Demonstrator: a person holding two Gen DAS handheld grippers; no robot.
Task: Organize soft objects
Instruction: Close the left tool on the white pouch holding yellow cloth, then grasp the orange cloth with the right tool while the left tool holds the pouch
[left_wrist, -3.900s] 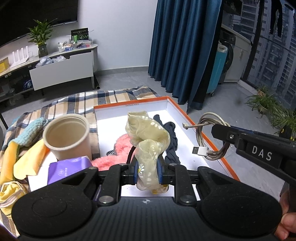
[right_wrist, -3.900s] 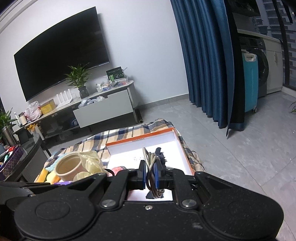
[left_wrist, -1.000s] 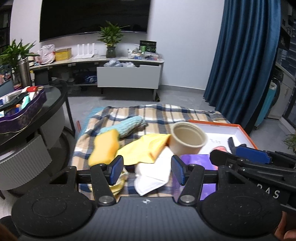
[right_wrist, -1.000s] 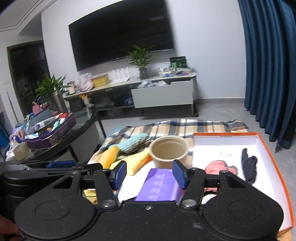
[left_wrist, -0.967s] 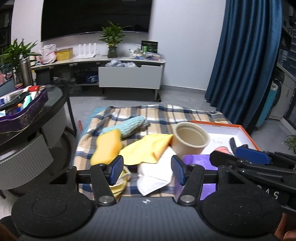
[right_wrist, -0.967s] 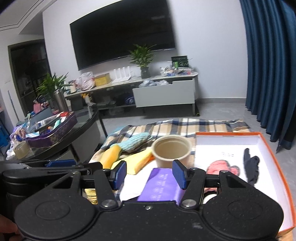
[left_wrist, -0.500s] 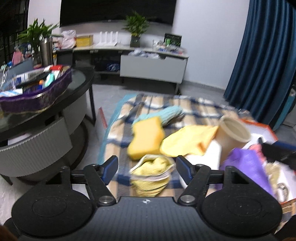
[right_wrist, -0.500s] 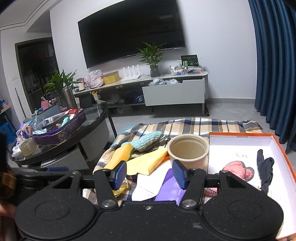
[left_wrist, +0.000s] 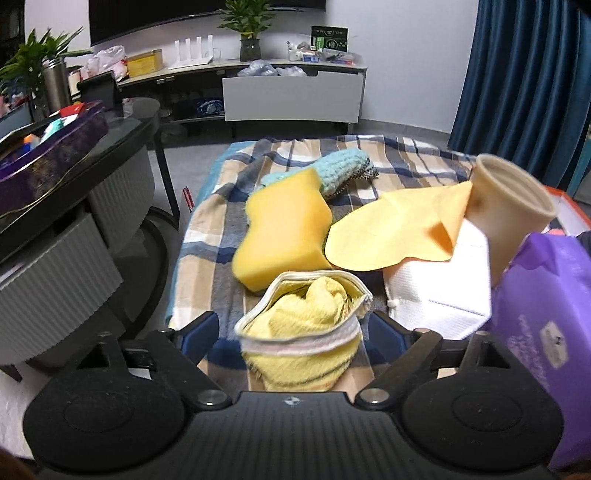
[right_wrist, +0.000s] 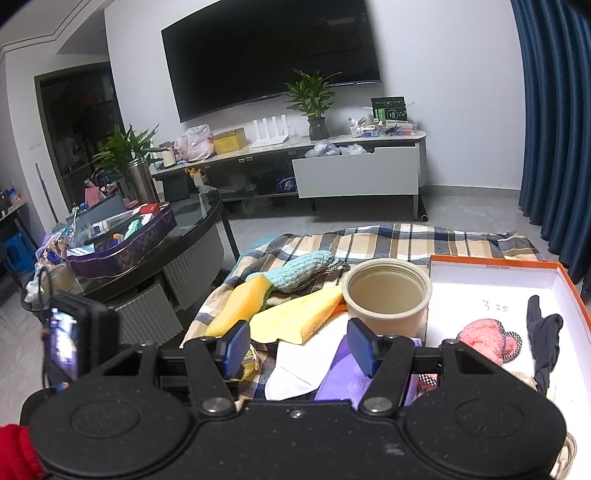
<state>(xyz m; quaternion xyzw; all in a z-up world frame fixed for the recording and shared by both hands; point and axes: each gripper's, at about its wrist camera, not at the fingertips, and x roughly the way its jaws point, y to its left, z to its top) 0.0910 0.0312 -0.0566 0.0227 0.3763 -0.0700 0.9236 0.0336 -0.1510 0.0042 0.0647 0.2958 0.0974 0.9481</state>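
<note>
A crumpled yellow towel-like cloth (left_wrist: 303, 328) with a striped hem lies on the plaid blanket (left_wrist: 229, 192), between the fingers of my left gripper (left_wrist: 291, 328). The jaws are opening and the pads stand clear of the cloth. Behind it lie a yellow sponge (left_wrist: 284, 236), a teal fuzzy sock (left_wrist: 332, 170), a thin yellow cloth (left_wrist: 399, 229) and a white cloth (left_wrist: 439, 284). My right gripper (right_wrist: 298, 349) hovers over the white cloth (right_wrist: 291, 373) and a purple packet (right_wrist: 343, 384), jaws opening, nothing between them. The orange-rimmed box (right_wrist: 569, 288) holds a pink fuzzy piece (right_wrist: 487, 341) and a dark glove (right_wrist: 543, 332).
A beige cup (left_wrist: 509, 210) stands beside the purple packet (left_wrist: 546, 317) at the box's near corner. A black round table (left_wrist: 74, 206) with a purple tray is close on the left. A TV cabinet (right_wrist: 354, 173) is at the back and blue curtains (right_wrist: 554, 110) hang on the right.
My left gripper has dropped and moved in over the yellow towel-like cloth, and its jaws have spread wider around it. The right gripper's jaws have widened a little.
</note>
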